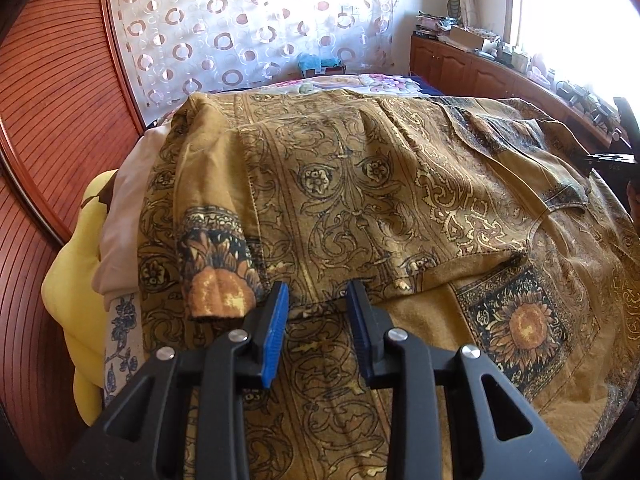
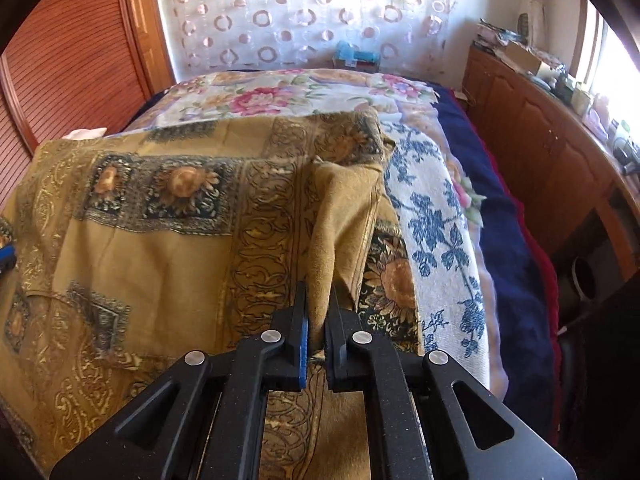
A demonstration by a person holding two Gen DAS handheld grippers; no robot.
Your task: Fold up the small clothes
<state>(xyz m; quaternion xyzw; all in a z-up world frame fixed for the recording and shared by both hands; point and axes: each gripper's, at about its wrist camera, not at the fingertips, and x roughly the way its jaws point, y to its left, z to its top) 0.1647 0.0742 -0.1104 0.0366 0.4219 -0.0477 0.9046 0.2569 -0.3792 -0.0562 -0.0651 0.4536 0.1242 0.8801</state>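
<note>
Pinching garment (image 2: 352,216), right hand-held gripper (image 2: 318,304).

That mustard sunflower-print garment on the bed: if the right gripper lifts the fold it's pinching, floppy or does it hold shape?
Likely floppy: the garment drapes and creases over the bed, and the fold in the right gripper hangs limp. Probably light for its size, as it looks like thin woven cloth. It may drag instead of sliding free, since the left gripper is open, not pinning it.

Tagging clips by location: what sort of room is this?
Most likely a home bedroom: a bed with a floral bedspread, a patterned curtain over the window, and a cluttered wooden cabinet along the wall.
</note>
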